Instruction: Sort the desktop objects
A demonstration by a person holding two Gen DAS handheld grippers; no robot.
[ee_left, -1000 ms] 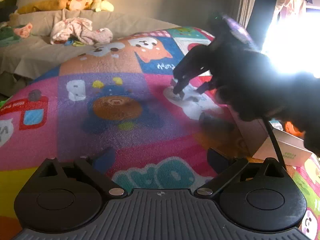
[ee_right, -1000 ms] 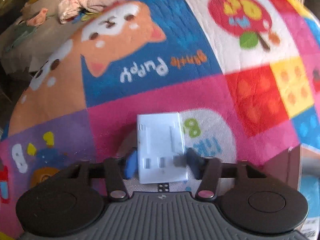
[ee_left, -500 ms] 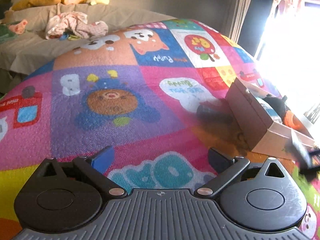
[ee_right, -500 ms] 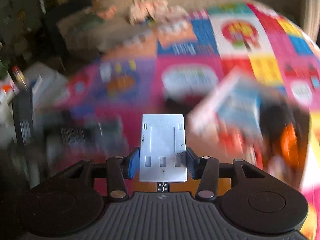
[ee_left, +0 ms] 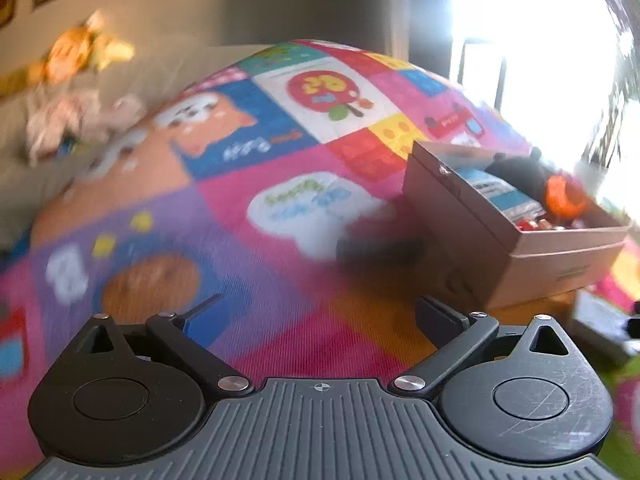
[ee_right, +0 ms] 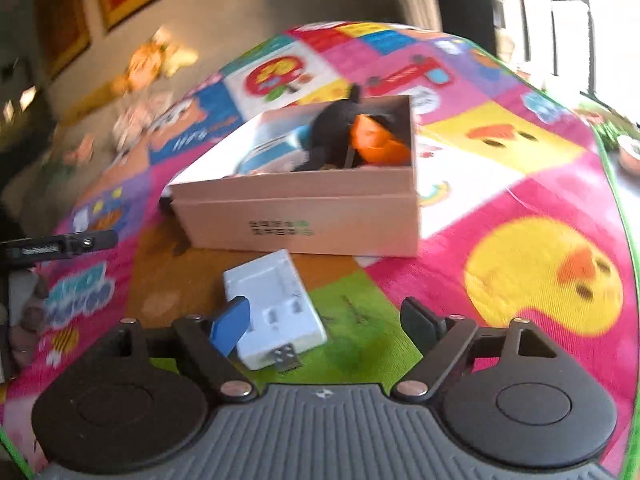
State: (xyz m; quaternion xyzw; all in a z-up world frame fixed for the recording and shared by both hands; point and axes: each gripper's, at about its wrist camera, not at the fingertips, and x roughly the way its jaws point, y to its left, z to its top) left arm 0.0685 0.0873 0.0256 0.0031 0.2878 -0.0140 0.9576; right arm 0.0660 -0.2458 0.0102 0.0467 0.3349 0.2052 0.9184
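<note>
A white flat device with a USB plug [ee_right: 272,308] lies on the colourful play mat, just in front of a cardboard box [ee_right: 304,216]. My right gripper [ee_right: 324,320] is open around empty air, its left finger beside the white device. The box holds a black and orange item [ee_right: 360,140] and a blue-white pack [ee_right: 272,152]. In the left wrist view the same box [ee_left: 520,248] is at the right, with a dark blurred object [ee_left: 380,244] on the mat beside it. My left gripper [ee_left: 316,312] is open and empty above the mat.
The play mat [ee_left: 200,208] covers the floor. A sofa with soft toys [ee_left: 76,56] and clothes is at the far left. A bright window [ee_left: 540,40] is at the right. A black rod-like tool [ee_right: 60,244] shows at the left of the right wrist view.
My right gripper carried the white device across to the box, opened and let it go onto the mat. My left gripper swung right toward the box and stayed open.
</note>
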